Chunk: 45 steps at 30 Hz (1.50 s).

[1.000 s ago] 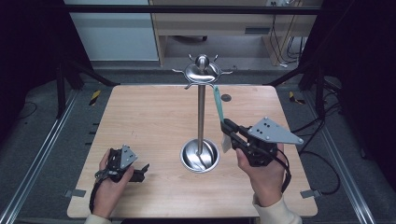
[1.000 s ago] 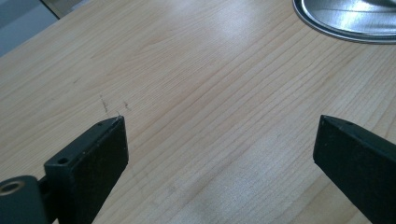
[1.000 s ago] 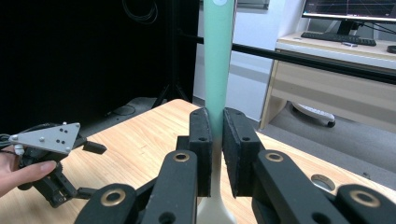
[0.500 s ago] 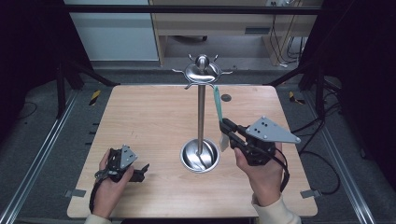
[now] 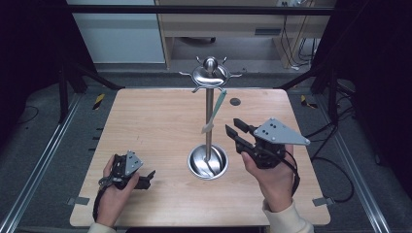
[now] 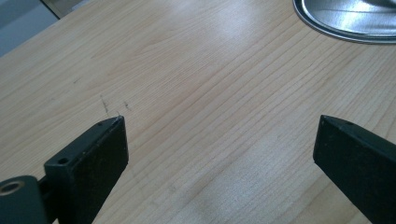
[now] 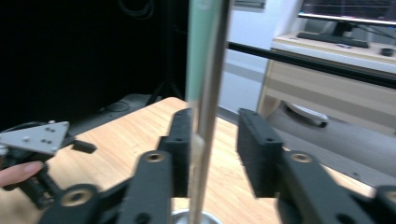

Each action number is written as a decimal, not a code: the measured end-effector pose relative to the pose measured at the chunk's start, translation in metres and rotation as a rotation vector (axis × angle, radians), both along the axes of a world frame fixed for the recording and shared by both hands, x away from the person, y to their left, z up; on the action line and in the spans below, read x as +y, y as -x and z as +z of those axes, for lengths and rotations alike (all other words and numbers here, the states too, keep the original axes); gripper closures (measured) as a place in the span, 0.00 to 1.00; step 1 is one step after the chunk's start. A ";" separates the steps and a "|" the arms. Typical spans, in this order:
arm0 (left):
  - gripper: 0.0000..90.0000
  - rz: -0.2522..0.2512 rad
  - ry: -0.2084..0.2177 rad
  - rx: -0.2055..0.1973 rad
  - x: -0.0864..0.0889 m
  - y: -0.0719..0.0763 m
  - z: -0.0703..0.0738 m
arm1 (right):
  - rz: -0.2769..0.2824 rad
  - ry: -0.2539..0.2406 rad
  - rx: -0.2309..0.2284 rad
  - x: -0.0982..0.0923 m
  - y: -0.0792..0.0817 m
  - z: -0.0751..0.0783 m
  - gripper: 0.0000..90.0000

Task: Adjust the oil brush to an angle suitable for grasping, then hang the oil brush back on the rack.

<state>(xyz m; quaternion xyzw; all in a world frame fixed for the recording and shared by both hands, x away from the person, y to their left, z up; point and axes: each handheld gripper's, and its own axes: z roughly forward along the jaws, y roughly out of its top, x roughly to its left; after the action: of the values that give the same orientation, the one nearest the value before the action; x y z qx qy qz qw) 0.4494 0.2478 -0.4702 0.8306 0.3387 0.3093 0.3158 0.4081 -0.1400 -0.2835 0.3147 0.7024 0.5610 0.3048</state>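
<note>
- Steel forms the utensil stand point(image 5: 209, 116) at the middle of the wooden table point(image 5: 145, 121): a thin upright pole, a round dish base and a hooked crown on top.
- From one hook of the crown hangs a pale green utensil point(image 5: 214, 112), slanting down beside the pole with its lower end free, above the base.
- High view: the right gripper point(image 5: 234, 132) is held above the table to the right of the pole, its tips just beside the utensil's lower end but apart from it. Its jaws have just been opening and now stand parted, gripping nothing.
- Right gripper view: the pole point(image 7: 211, 93) and the green utensil point(image 7: 198, 51) rise close in front of the camera, blurred, in the gap between the two black jaws. Whether a pad touches either of them I cannot tell from this angle. The other hand and its grey plate show far off at the left edge.
- High view: the left gripper point(image 5: 145, 178) rests low on the table near the front left corner, well apart from the stand.
- Left gripper view: its jaws are spread wide over bare wood grain with nothing between them, and the rim of the steel base point(image 6: 345, 21) cuts across the upper right corner.
</note>
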 end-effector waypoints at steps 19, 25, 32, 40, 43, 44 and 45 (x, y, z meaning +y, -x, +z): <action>0.03 -0.002 -0.003 0.004 -0.001 0.000 0.000 | -0.237 -0.047 0.041 -0.063 -0.013 0.011 0.31; 0.03 -0.003 -0.003 0.002 -0.001 0.000 0.000 | -0.268 -0.022 0.053 -0.067 -0.018 0.007 0.26; 0.03 -0.003 -0.008 0.003 0.000 0.000 0.000 | -0.314 0.003 0.068 -0.072 -0.024 0.003 0.20; 0.03 -0.003 -0.009 0.003 0.000 0.000 0.000 | -0.354 0.028 0.071 -0.081 -0.029 -0.002 0.15; 0.03 -0.001 -0.001 0.000 0.000 0.000 0.000 | -0.364 0.028 0.070 -0.086 -0.030 -0.004 0.13; 0.03 -0.002 -0.001 0.000 0.000 0.000 0.000 | -0.365 0.027 0.073 -0.087 -0.031 -0.005 0.13; 0.03 -0.002 -0.002 0.000 0.000 0.000 0.000 | -0.367 0.028 0.076 -0.088 -0.031 -0.005 0.12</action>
<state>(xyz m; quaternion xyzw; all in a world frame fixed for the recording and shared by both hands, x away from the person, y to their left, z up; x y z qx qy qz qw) 0.4492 0.2473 -0.4702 0.8313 0.3375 0.3092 0.3153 0.4393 -0.2284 -0.2887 0.4543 0.6518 0.4740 0.3796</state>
